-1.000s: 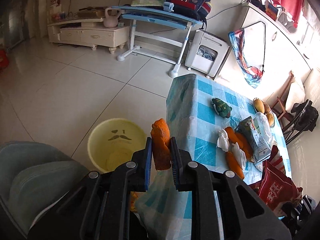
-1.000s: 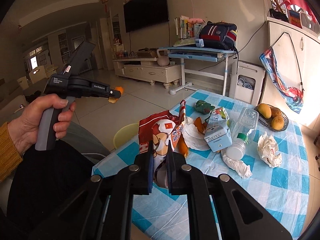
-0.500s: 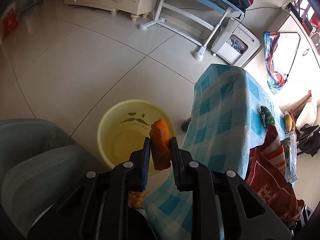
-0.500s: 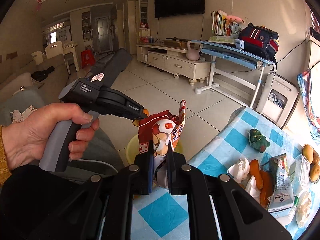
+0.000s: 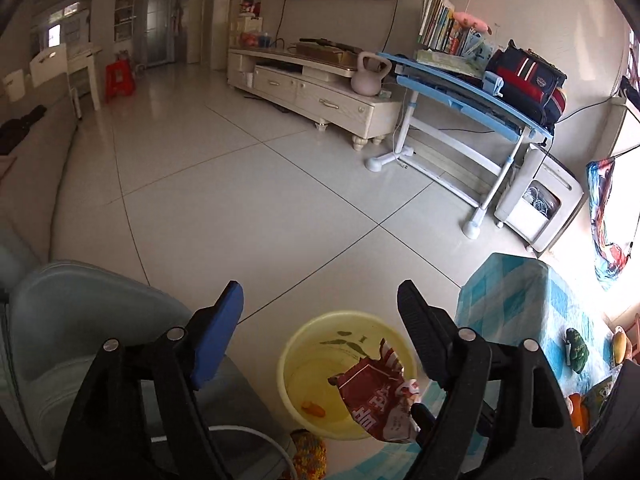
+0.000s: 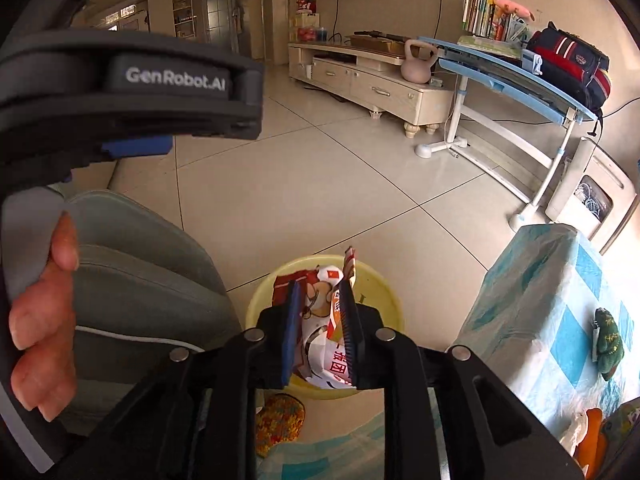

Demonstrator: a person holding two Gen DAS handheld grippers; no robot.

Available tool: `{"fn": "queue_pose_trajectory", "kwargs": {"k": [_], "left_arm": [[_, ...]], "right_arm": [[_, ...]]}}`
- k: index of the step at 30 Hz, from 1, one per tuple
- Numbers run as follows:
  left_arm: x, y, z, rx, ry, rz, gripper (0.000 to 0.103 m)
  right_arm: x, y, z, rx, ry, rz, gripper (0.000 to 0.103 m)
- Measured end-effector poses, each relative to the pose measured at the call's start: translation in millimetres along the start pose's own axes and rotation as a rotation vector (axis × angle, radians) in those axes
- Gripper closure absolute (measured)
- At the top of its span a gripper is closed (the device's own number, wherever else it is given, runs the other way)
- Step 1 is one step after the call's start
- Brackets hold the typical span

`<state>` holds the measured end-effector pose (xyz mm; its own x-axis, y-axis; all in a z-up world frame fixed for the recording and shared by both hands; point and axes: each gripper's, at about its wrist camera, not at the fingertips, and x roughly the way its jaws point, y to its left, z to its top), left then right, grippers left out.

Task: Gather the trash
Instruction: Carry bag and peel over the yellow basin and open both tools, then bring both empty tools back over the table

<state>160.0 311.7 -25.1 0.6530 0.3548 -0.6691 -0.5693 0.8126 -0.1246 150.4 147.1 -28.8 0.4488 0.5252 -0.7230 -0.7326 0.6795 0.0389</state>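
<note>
A yellow bin stands on the floor beside the table. An orange peel lies on its bottom. My left gripper hangs above the bin, its jaws opening wide with nothing between them. The red snack bag sits between the fingers of my right gripper, right over the bin. Those jaws are opening and the bag sits loosely in the gap. The left gripper's grey housing fills the upper left of the right wrist view, held by a hand.
The table with a blue checked cloth stands right of the bin, with a green toy on it. A grey-green cushioned seat is left of the bin. A knitted slipper lies on the floor by the bin.
The left jaws spread apart and the orange peel dropped into the bin. The right gripper carried the snack bag from above the table to over the bin, and its jaws parted.
</note>
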Motion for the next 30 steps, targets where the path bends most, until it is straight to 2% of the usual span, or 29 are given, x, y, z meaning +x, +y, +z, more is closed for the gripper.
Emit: {"fn": "queue_pose_trajectory", "kwargs": {"k": [5, 12, 17, 23, 27, 30], "left_arm": [[-24.4, -16.9, 10.8, 0.04, -0.069, 0.001, 0.02], [-68.4, -50.0, 8.2, 0.109, -0.108, -0.038, 0.014], [-111.4, -88.6, -17.6, 0.207, -0.16, -0.065, 0.01], [-156.0, -140.5, -63.5, 0.313, -0.202, -0.125, 0.007], [-160.7, -164.7, -96.3, 0.395, -0.193, -0.156, 0.007], [-154.6, -175.8, -106.0, 0.446, -0.153, -0.156, 0.007]], "right_arm": [[-33.8, -2.3, -13.3, 0.027, -0.051, -0.013, 0.064], [-108.9, -13.7, -65.6, 0.068, -0.103, -0.042, 0.052], [-170.1, -28.5, -97.9, 0.064, -0.138, -0.105, 0.05], [-233.9, -47.3, -127.2, 0.069, -0.192, -0.227, 0.046], [-248.3, -58.6, -155.7, 0.12, -0.225, -0.286, 0.044], [-233.9, -72.3, -161.2, 0.219, -0.187, -0.27, 0.044]]}}
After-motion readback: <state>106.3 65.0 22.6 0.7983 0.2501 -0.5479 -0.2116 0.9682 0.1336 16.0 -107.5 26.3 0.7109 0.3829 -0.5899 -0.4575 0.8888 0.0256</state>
